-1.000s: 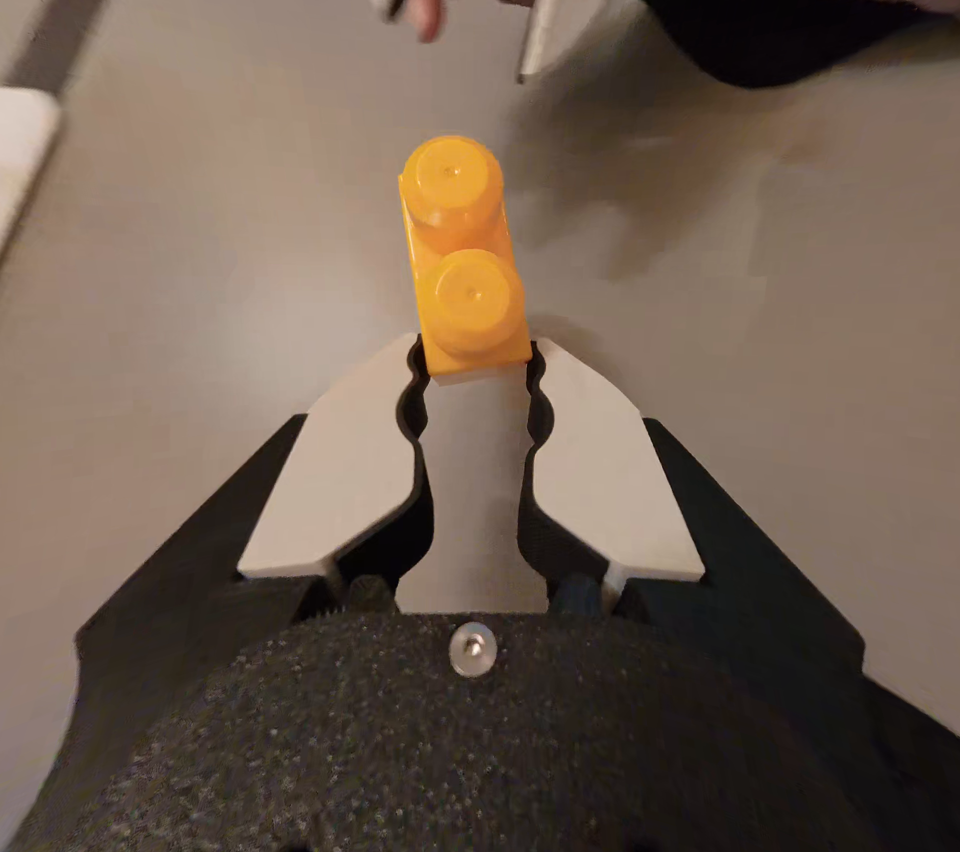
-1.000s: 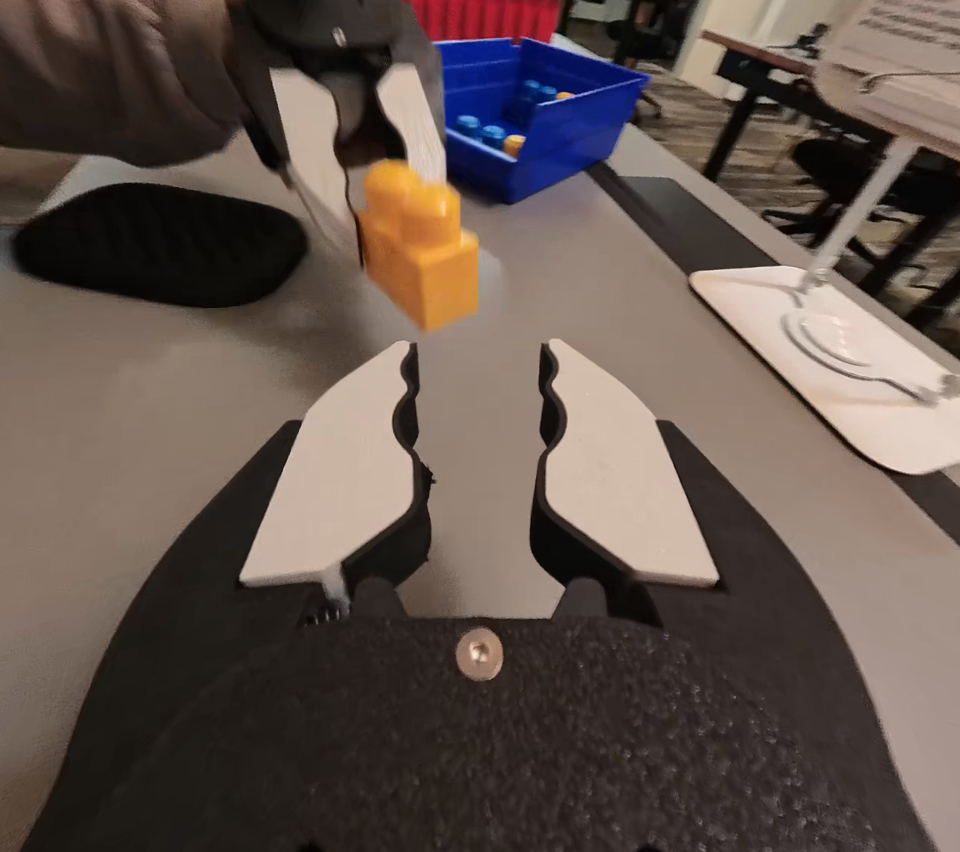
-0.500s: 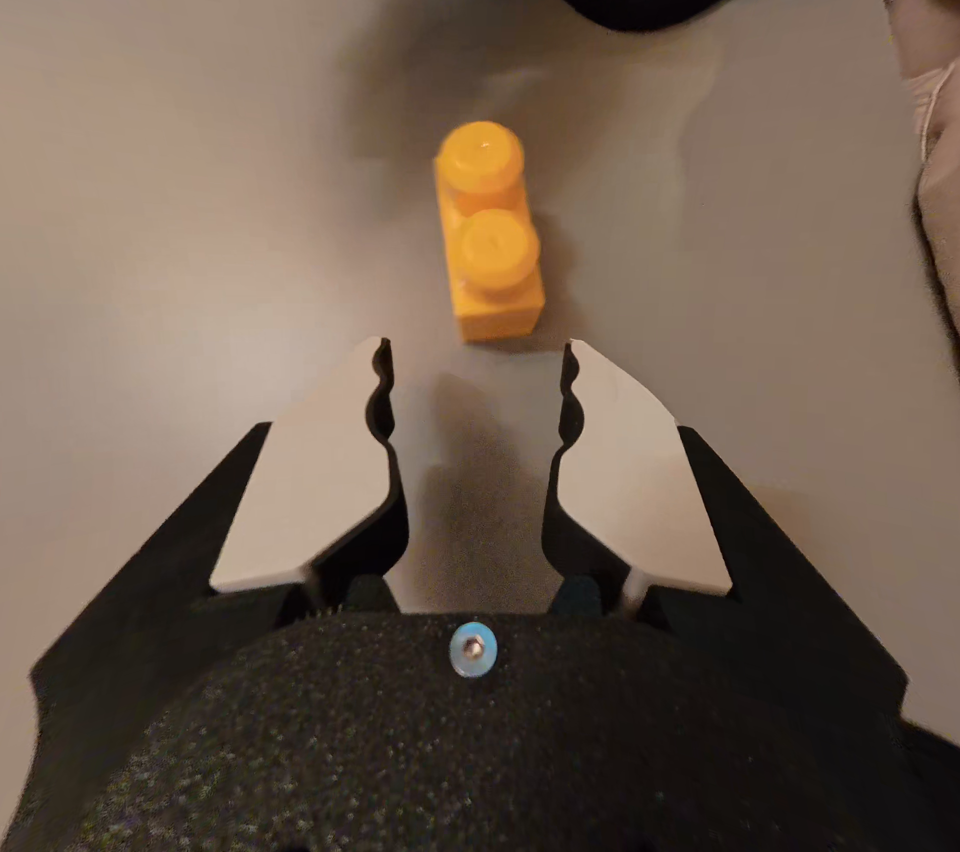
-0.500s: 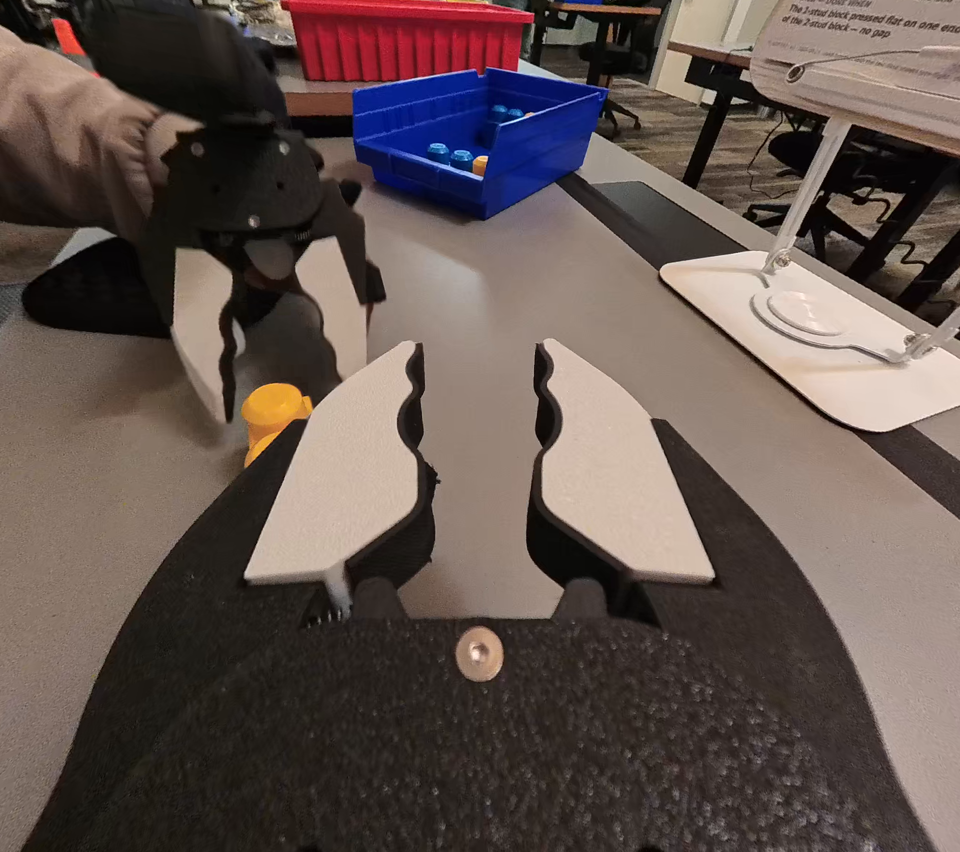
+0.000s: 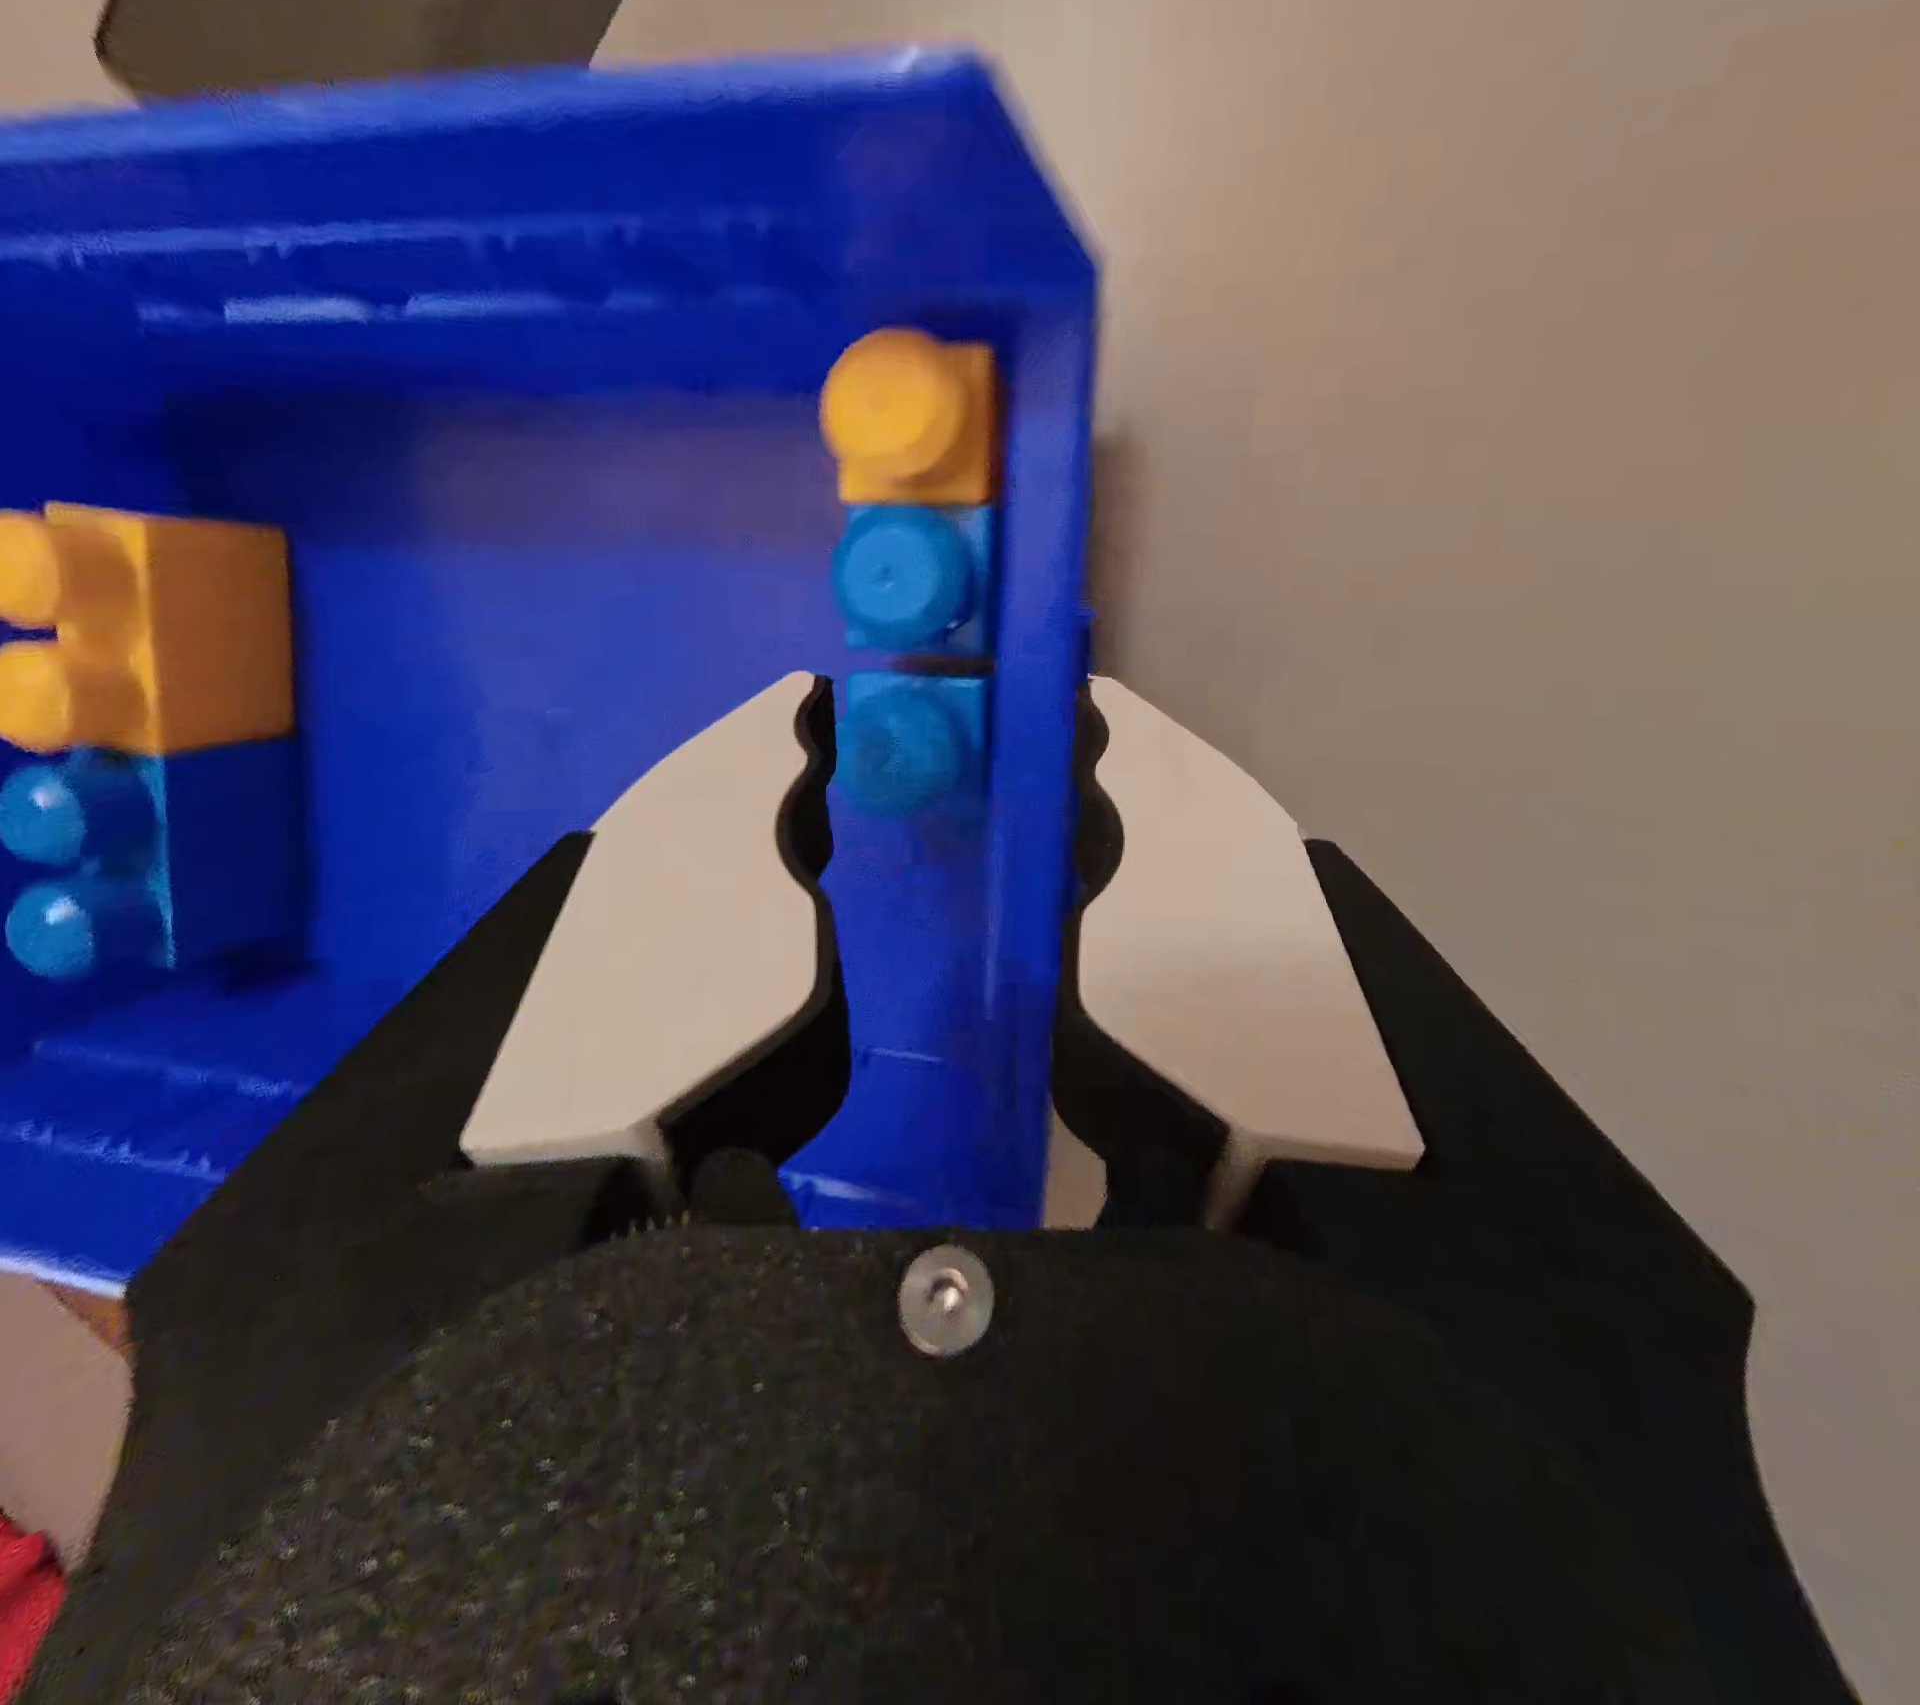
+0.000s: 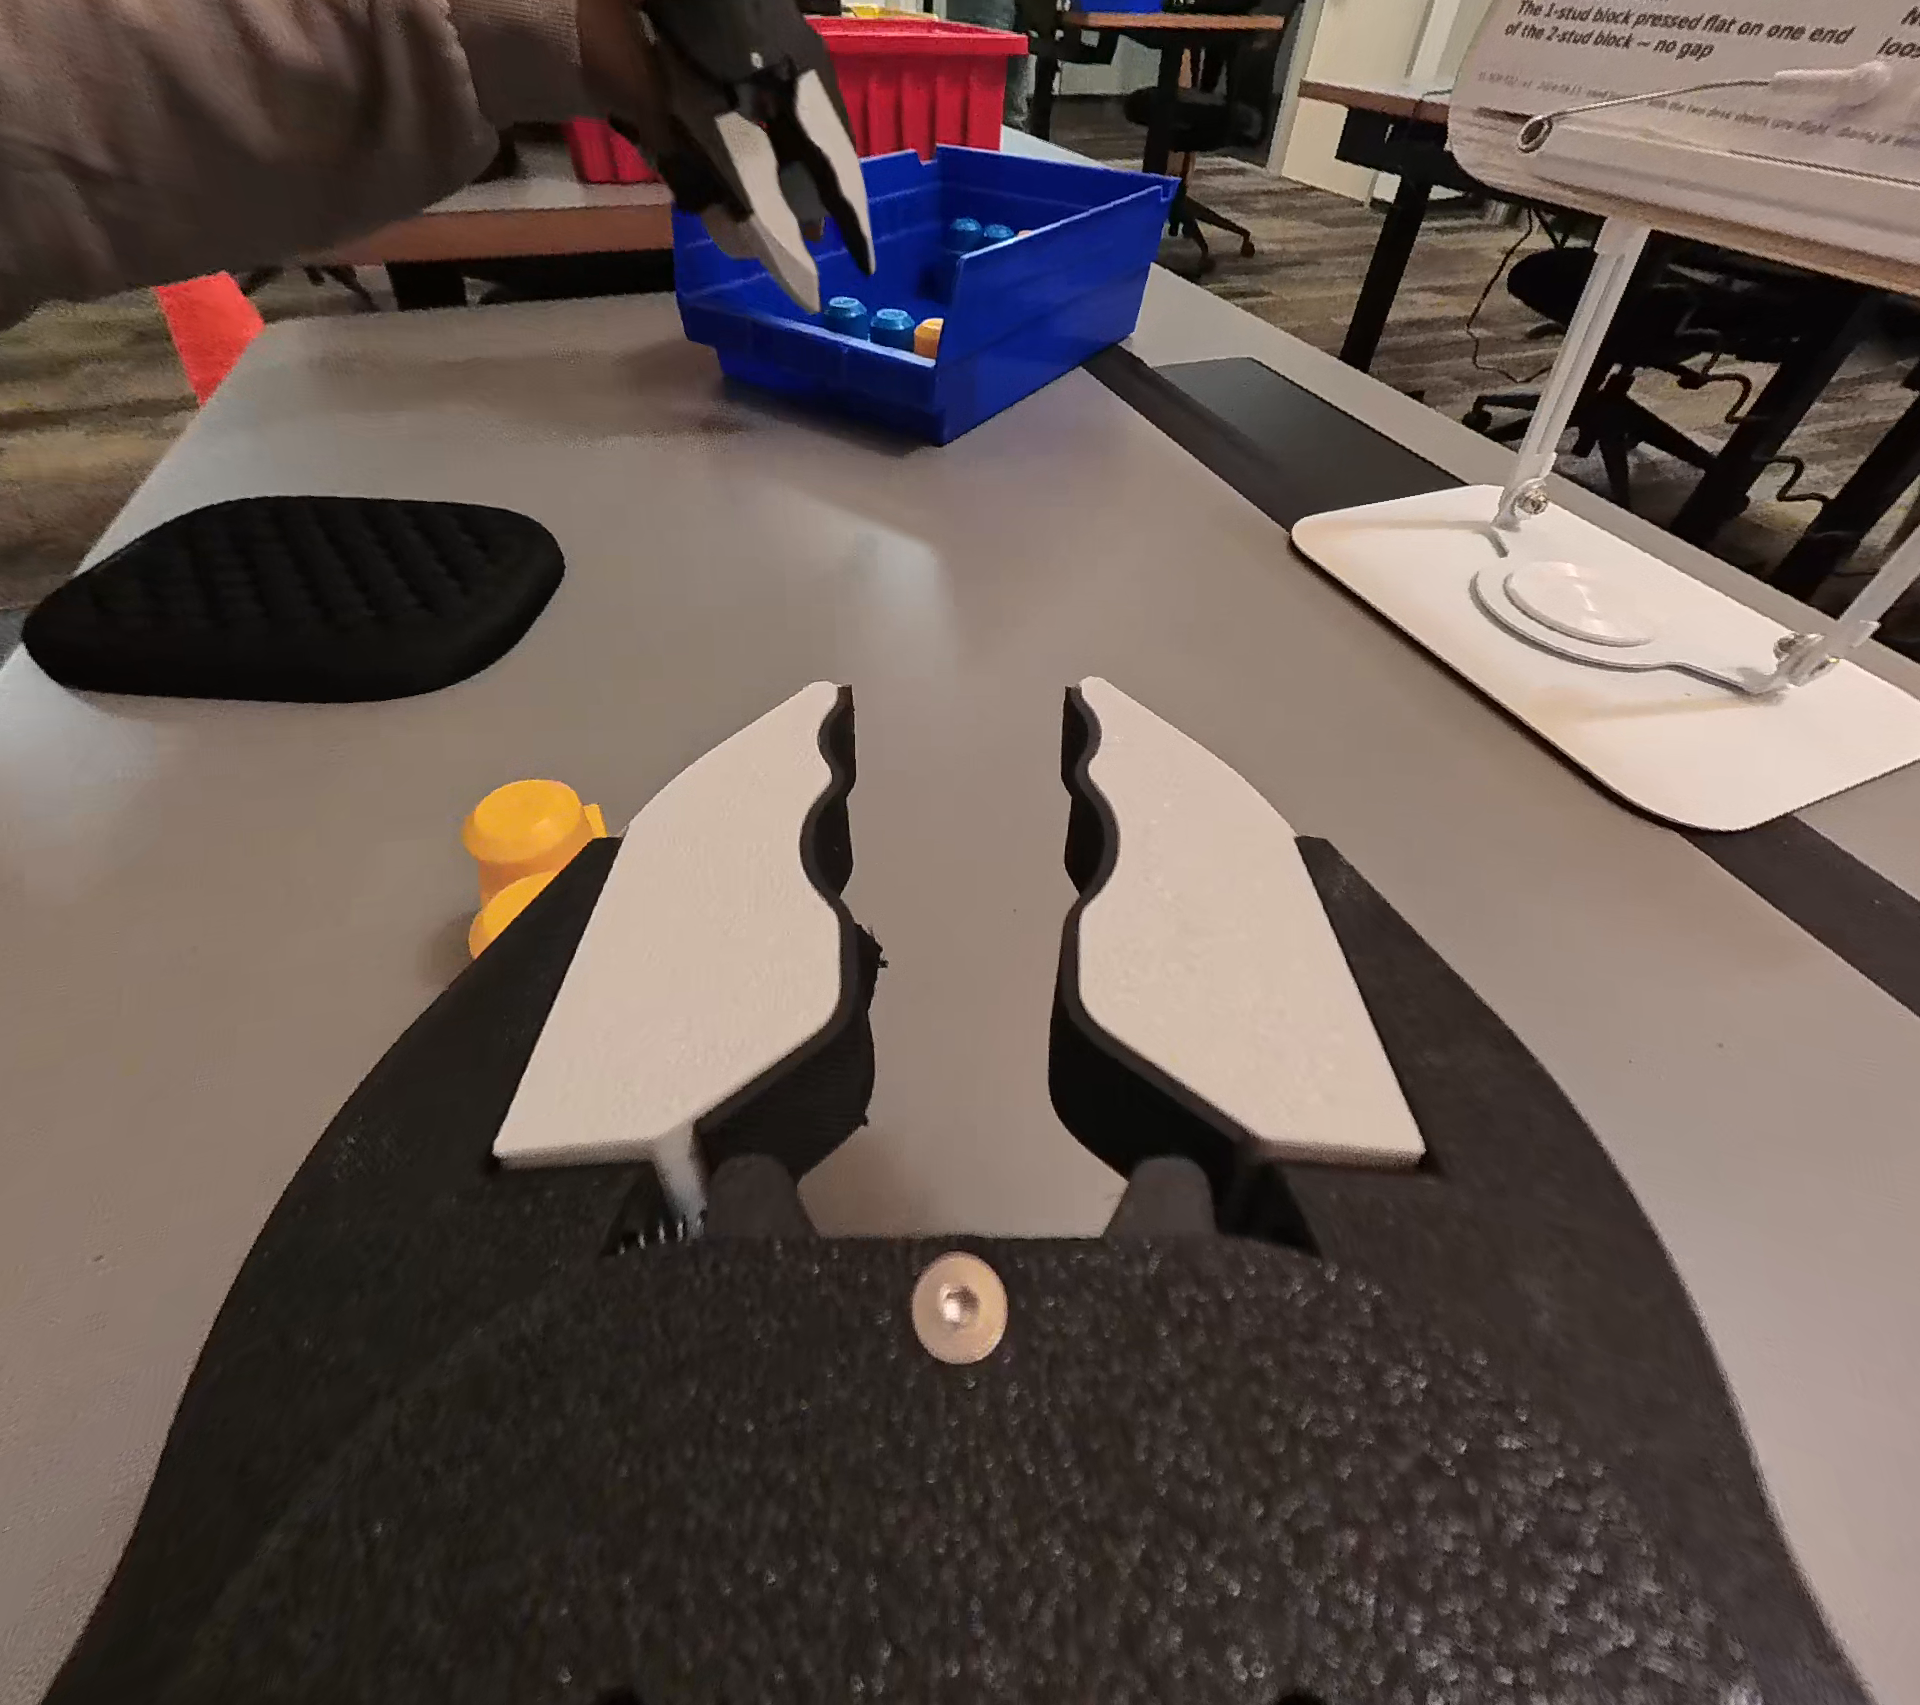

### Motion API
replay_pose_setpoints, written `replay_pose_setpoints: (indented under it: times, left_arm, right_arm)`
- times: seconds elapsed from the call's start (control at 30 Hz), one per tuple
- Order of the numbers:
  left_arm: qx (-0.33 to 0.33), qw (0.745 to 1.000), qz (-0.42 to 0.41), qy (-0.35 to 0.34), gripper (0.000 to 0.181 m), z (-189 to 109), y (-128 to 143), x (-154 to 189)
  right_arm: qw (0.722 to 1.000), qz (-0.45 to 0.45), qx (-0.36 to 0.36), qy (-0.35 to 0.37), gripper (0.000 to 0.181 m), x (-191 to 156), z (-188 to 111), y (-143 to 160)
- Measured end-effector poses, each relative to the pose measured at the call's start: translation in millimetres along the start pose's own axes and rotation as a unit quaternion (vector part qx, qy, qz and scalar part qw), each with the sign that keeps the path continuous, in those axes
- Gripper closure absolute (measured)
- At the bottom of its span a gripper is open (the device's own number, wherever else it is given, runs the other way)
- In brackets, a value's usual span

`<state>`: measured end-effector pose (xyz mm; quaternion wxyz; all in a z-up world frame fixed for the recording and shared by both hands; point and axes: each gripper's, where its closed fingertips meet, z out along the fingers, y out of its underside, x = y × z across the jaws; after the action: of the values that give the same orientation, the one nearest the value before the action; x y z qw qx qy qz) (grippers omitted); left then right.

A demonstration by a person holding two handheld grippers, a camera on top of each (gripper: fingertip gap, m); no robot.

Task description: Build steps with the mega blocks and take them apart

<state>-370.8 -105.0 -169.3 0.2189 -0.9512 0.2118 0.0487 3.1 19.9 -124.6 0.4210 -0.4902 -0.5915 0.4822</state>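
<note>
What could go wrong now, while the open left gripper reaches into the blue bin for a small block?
1. The left gripper straddles the blue bin's side wall, so closing might pinch the wall together with the blue one-stud block.
2. The neighbouring blue block sits very close and could be knocked.

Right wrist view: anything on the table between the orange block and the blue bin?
Nothing. In the right wrist view only bare grey table lies between the orange block and the blue bin.
</note>
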Motion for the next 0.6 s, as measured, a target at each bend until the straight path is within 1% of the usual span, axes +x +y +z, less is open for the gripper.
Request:
replay_pose_setpoints:
  times: [0.1, 0.17, 0.2, 0.3, 0.4, 0.47, 0.53, 0.6]
  left_arm:
    - [-0.032, 0.999, -0.026, 0.016, 0.133, 10.8, 16.9, -14.3]
    - [-0.033, 0.998, -0.039, 0.027, 0.136, 14.3, 17.3, -19.4]
    - [-0.045, 0.998, -0.037, 0.027, 0.137, 16.3, 20.2, -22.2]
    - [-0.075, 0.996, -0.039, 0.042, 0.142, 23.1, 28.1, -23.7]
    - [-0.074, 0.995, -0.046, 0.057, 0.151, 26.2, 26.4, -22.6]
    - [-0.072, 0.995, -0.043, 0.049, 0.151, 27.2, 24.6, -25.2]
    - [-0.071, 0.996, -0.042, 0.024, 0.151, 25.8, 24.5, -32.8]
    - [-0.063, 0.997, -0.046, -0.007, 0.151, 17.4, 21.5, -42.3]
  right_arm:
    - [1.000, 0.005, 0.001, 0.002, 0.143, 2.0, -0.1, 1.0]
    - [1.000, 0.008, 0.000, 0.003, 0.144, 3.1, -0.1, 2.1]
    - [1.000, 0.010, 0.000, 0.004, 0.144, 3.6, -0.1, 2.6]
    - [1.000, 0.012, -0.002, 0.005, 0.144, 4.6, 0.1, 4.2]
    - [1.000, 0.011, -0.003, 0.006, 0.144, 5.1, 0.2, 5.0]
    - [1.000, 0.012, -0.004, 0.007, 0.144, 5.3, 0.0, 5.0]
    - [1.000, 0.012, -0.004, 0.009, 0.145, 6.3, -0.4, 5.0]
    - [1.000, 0.012, -0.002, 0.010, 0.145, 6.6, -0.8, 4.3]
